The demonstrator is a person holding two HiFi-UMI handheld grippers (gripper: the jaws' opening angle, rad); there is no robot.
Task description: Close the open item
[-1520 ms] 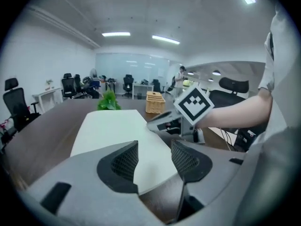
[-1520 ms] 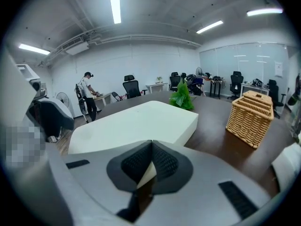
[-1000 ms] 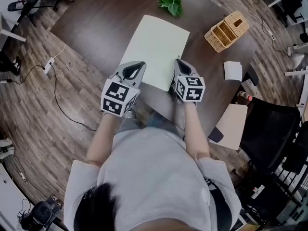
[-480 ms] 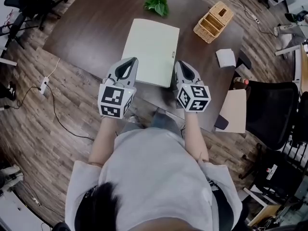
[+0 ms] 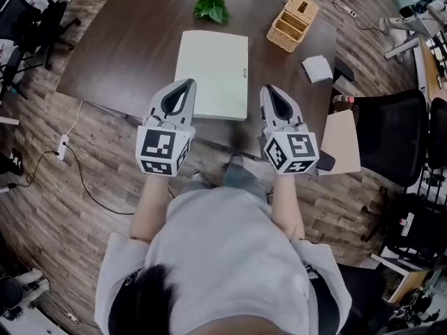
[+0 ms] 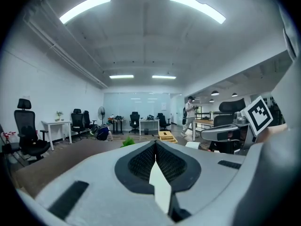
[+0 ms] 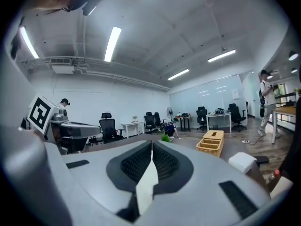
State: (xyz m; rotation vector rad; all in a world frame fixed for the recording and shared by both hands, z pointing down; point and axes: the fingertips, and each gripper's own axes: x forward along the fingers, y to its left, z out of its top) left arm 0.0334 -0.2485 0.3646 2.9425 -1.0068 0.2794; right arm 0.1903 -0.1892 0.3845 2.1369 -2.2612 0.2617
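Folder (image 5: 213, 74), pale green, lies flat mid-bench (image 5: 119, 54); it looks already shut, but I can't see its edges well. Probably light, stiff and slick, so I'd press on the cover's free edge. Left claw (image 5: 185, 84) and right claw (image 5: 269, 89) are both pinched closed, empty, clear of it.

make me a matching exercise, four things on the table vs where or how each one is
1 pale green folder
2 wicker basket
3 leafy sprig
4 white pad

a far edge of the table, green
b by the right edge, white
c far right corner, woven
d middle, lying shut

Pairs: 1-d, 2-c, 3-a, 4-b
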